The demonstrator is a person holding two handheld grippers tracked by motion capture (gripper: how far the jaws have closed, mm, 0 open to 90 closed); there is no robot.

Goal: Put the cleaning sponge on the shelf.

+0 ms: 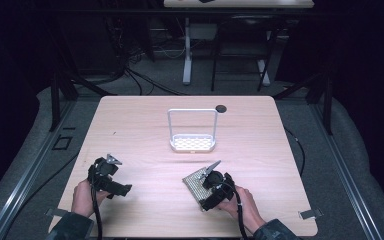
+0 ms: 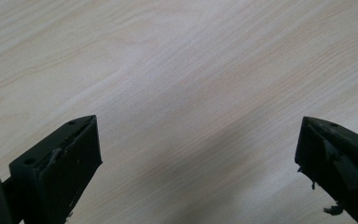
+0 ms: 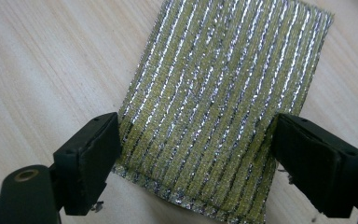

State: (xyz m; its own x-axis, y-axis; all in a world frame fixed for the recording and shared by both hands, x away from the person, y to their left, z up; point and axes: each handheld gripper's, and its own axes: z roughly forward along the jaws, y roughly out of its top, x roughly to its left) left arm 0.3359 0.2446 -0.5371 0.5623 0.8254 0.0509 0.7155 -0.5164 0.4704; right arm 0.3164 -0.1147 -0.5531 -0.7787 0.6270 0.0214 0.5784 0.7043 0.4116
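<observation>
A white wire rack (image 1: 192,131) stands upright at the middle of the wooden table (image 1: 145,120), a tall hoop handle rising from a perforated base tray; the tray holds nothing. All positions below are given from this rack. A small dark round disc (image 1: 221,108) lies just behind the rack's right upright, on the table surface. A glittering scouring pad (image 3: 223,93) lies flat on the table, nearer the person than the rack and slightly to its right, well apart from it. The pad is rectangular, woven in olive-yellow with silver metallic stripes running lengthwise, and it has a stitched hem along its near short edge. The right gripper (image 3: 193,154) is lowered over the near end of the pad, one jaw standing at each long edge; the jaws are apart with the pad between them, and whether the pads press on the fabric cannot be told for certain. The left gripper (image 2: 198,154) sits near the front left of the rack, well apart from it, over bare wood, jaws spread wide with nothing between them.
</observation>
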